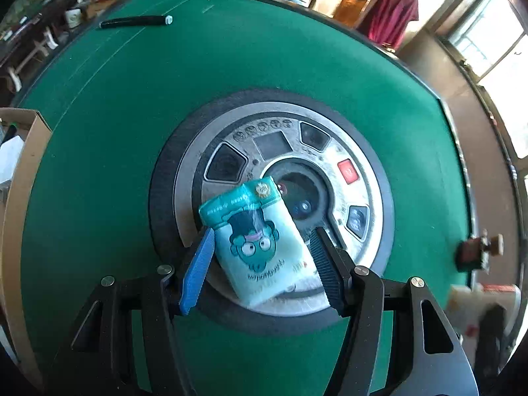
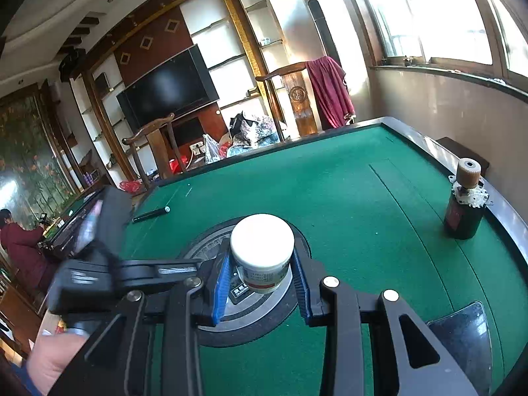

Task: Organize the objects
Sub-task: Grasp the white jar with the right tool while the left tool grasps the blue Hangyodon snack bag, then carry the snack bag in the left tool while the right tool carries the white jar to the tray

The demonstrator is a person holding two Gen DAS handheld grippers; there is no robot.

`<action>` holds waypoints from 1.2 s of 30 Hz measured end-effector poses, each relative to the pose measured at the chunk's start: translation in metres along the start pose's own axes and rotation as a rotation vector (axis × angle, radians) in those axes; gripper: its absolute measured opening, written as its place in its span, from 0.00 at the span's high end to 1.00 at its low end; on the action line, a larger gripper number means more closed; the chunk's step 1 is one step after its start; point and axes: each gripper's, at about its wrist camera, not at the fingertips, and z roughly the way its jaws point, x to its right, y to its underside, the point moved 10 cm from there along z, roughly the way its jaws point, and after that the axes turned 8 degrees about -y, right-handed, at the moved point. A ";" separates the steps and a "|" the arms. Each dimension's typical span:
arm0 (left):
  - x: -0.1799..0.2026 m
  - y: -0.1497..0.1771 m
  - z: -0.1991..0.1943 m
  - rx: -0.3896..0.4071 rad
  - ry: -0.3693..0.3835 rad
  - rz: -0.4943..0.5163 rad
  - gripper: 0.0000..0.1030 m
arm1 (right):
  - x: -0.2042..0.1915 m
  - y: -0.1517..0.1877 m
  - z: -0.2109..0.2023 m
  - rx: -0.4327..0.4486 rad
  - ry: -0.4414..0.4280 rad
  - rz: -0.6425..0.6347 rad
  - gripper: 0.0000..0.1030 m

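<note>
My left gripper (image 1: pixel 262 241) is shut on a light teal tissue pack (image 1: pixel 257 244) with a cartoon face, held above the round silver control hub (image 1: pixel 359 191) in the middle of the green table (image 1: pixel 132 132). My right gripper (image 2: pixel 262 257) is shut on a small white jar (image 2: pixel 262 250) with a white lid, held over the same hub (image 2: pixel 264 310). The left gripper's body (image 2: pixel 99 264) shows blurred at the left of the right wrist view.
A black pen (image 1: pixel 135 22) lies at the far side of the table; it also shows in the right wrist view (image 2: pixel 151 214). A dark bottle with a brown cap (image 2: pixel 463 201) stands at the right edge. A cardboard box (image 1: pixel 26 171) sits at the left. A dark phone-like slab (image 2: pixel 462 333) lies near right.
</note>
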 end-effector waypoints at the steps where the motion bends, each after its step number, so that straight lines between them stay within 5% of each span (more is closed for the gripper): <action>1: 0.002 0.000 0.003 -0.002 -0.009 0.009 0.41 | -0.001 0.000 -0.001 0.003 0.000 -0.001 0.67; 8: -0.005 -0.001 0.007 0.033 -0.043 0.117 0.42 | -0.004 0.002 0.001 -0.006 -0.002 -0.015 0.67; 10: -0.011 0.002 0.006 0.048 -0.028 0.153 0.49 | -0.005 0.005 0.003 -0.019 -0.004 -0.021 0.67; 19: -0.070 0.043 -0.010 0.138 -0.001 0.259 0.51 | -0.029 0.030 0.021 -0.104 -0.035 -0.079 0.67; 29: -0.062 0.051 -0.007 0.251 -0.028 0.362 0.44 | -0.055 0.074 0.044 -0.248 -0.066 -0.157 0.67; 36: -0.068 0.043 -0.008 0.284 -0.028 0.357 0.56 | -0.061 0.093 0.053 -0.307 -0.074 -0.176 0.67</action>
